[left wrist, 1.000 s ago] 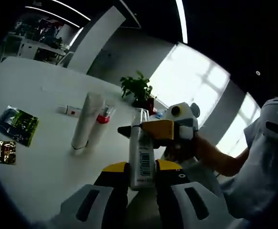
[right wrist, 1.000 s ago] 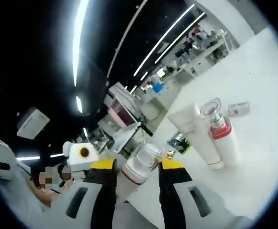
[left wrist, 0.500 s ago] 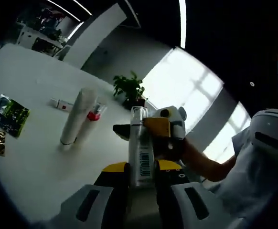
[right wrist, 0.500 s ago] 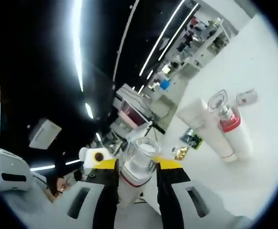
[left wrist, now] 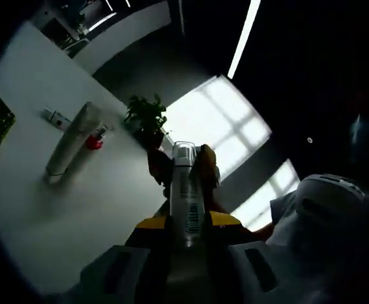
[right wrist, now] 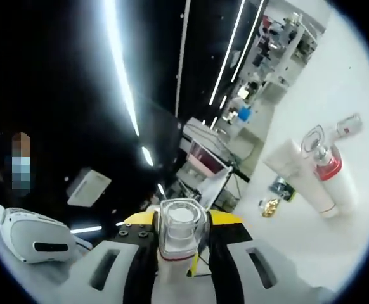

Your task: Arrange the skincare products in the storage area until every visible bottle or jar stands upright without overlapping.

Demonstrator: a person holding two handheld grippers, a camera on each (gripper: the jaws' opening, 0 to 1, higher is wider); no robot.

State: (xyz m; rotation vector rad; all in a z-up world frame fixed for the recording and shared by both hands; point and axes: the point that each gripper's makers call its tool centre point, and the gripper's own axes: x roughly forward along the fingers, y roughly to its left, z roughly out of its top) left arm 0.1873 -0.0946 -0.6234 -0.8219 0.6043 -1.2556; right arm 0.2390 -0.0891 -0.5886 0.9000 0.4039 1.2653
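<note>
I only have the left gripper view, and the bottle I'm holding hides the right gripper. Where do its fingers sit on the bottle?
Observer: In the right gripper view, the right gripper has one finger on each side of the clear cap of the bottle. I cannot tell whether they press it.
Operator: Is anything on the bottle under that cap?
Observer: A red band rings it just below the cap.
Operator: What else is on the table near the white tube?
Observer: A small gold packet lies on the table, close to the white tube.
</note>
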